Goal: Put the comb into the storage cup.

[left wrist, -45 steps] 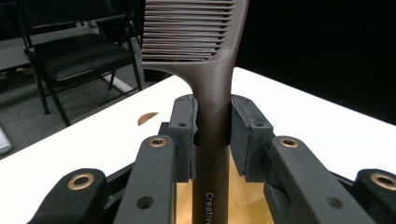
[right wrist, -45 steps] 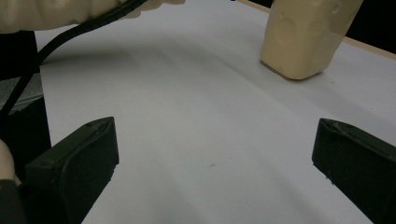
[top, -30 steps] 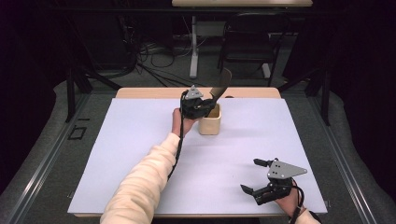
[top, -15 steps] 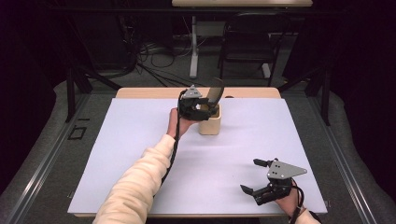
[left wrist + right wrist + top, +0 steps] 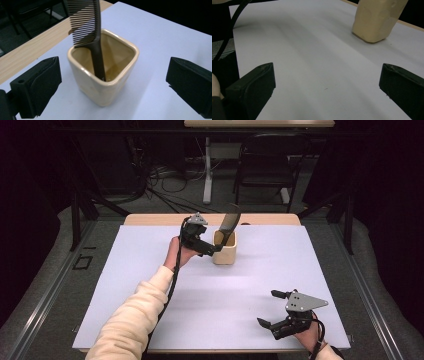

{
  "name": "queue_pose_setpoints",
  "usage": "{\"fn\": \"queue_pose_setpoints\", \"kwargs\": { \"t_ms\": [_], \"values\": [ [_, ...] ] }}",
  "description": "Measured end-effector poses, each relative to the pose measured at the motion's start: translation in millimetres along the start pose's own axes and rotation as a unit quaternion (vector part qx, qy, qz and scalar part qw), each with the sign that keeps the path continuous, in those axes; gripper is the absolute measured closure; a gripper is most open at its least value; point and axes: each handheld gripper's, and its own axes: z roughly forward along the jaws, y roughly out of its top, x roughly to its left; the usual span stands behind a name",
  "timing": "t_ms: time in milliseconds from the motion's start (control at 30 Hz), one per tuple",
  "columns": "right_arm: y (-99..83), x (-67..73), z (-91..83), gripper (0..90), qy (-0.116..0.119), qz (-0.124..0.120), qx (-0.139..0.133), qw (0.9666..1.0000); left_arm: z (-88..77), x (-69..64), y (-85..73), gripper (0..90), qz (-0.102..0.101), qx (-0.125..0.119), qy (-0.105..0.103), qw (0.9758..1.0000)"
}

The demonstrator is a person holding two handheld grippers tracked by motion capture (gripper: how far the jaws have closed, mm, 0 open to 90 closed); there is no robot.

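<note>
White sheet on the table [image 5: 150, 270]; comb released into the cup.

Nearest you, your right gripper [image 5: 272, 309] rests on the sheet, jaws spread and empty, parked clear of the work. Farther out, your left gripper [image 5: 212, 249] has just been opening; its jaws now stand wide with nothing pressed between them. Directly ahead of those jaws, the comb [image 5: 86, 25] stands handle-down in the beige cup [image 5: 105, 82], leaning on the rim, so the cup holds it upright.

left hand-held gripper [image 5: 212, 251] jaws just opened wide, right hand-held gripper [image 5: 269, 309] open
</note>
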Motion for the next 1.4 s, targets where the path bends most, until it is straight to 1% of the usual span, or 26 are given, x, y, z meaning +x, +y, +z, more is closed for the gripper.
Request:
{"fn": "queue_pose_setpoints", "kwargs": {
  "t_ms": [33, 200, 333, 433, 467, 533, 567, 1000, 1100, 1167, 1233, 1333, 1400],
  "values": [
    [0.1, 0.0, -0.4, 0.0, 0.000, 0.000, 0.001, 1.0000, -2.3, -0.1, -0.8, 0.0, -0.004, -0.001, 0.001, 1.0000],
    [0.0, 0.2, 0.1, 0.0, 0.000, -0.001, 0.000, 1.0000, -15.9, -0.9, -5.3, 0.0, -0.002, -0.004, 0.010, 0.9999],
    [0.0, 0.0, -0.1, 0.0, 0.000, 0.000, 0.001, 1.0000, -25.0, -0.9, -10.2, 0.0, -0.003, 0.000, 0.020, 0.9998],
    [0.0, 0.0, 0.0, 0.0, 0.000, 0.000, 0.001, 1.0000, -32.5, 0.5, -16.0, 0.0, -0.008, 0.003, 0.028, 0.9996],
    [0.0, 0.0, 0.0, 0.0, 0.000, 0.002, 0.001, 1.0000, -34.9, 1.1, -17.8, 0.0, -0.008, 0.007, 0.032, 0.9994],
    [-0.2, -0.4, 0.2, 0.0, 0.000, 0.000, 0.002, 1.0000, -38.5, 2.6, -22.3, 0.0, -0.011, 0.008, 0.034, 0.9993],
    [-0.2, -0.4, 0.3, 0.0, 0.000, 0.001, 0.002, 1.0000, -40.5, 3.7, -24.2, 0.0, -0.010, 0.015, 0.037, 0.9991],
    [0.0, -0.1, 0.7, 0.0, -0.002, 0.002, 0.002, 1.0000, -61.8, 9.0, -51.5, 0.0, -0.032, 0.021, 0.058, 0.9976],
    [-0.1, -0.3, 0.6, 0.0, -0.003, 0.003, 0.002, 1.0000, -66.1, 10.2, -59.0, 0.0, -0.039, 0.027, 0.067, 0.9967],
    [-0.1, -0.1, 0.4, 0.0, -0.003, 0.003, 0.002, 1.0000, -69.0, 10.1, -63.8, 0.0, -0.044, 0.026, 0.069, 0.9963],
    [-0.1, -0.1, 0.6, 0.0, -0.003, 0.004, 0.002, 1.0000, -72.6, 10.1, -68.1, 0.0, -0.045, 0.029, 0.071, 0.9960],
    [-0.2, -0.8, 1.0, 0.0, -0.002, 0.005, 0.005, 1.0000, -77.1, 11.0, -75.0, 0.0, -0.050, 0.026, 0.077, 0.9955],
    [-0.3, -0.8, 1.0, 0.0, -0.002, 0.006, 0.005, 1.0000, -78.5, 11.9, -79.8, 0.0, -0.056, 0.027, 0.080, 0.9948]
  ]
}}
